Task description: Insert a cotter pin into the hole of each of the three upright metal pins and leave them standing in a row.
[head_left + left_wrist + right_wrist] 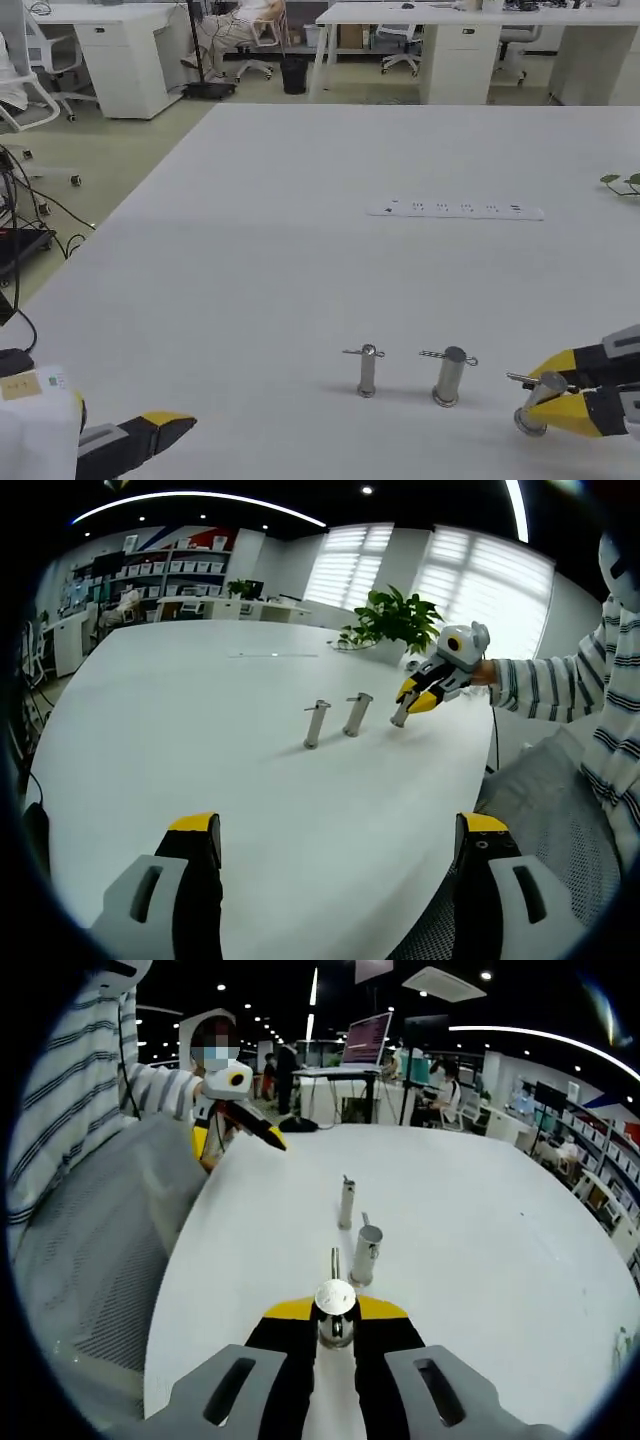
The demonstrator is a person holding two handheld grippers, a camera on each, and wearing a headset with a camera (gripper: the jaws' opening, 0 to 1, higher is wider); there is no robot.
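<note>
Open-plan office, white desks and rolling chairs at the back, and a broad white tabletop (250,290) in front. Near its close edge two metal pins stand upright side by side, a little apart: the left metal pin (367,372) and the middle metal pin (449,377). Each has a cotter pin lying crosswise through the hole near its top, the left cotter pin (360,351) and the middle cotter pin (445,356).

Just to the right, the right hand-held gripper (548,395), black with yellow jaw tips, is closed on the third metal pin (530,418), which leans rather than standing straight. A thin metal piece (520,379) sticks out sideways near that pin's top. It looks like a third cotter pin, though it is too small to be sure. Whether the pin's foot touches the tabletop cannot be told.

The left hand-held gripper (338,825) hovers at the near left edge of the tabletop, well apart from the pins, its jaws spread wide with nothing between them.

Farther back on the tabletop lies a white power strip (465,210), and leaves of a green plant (622,183) show at the right edge.
</note>
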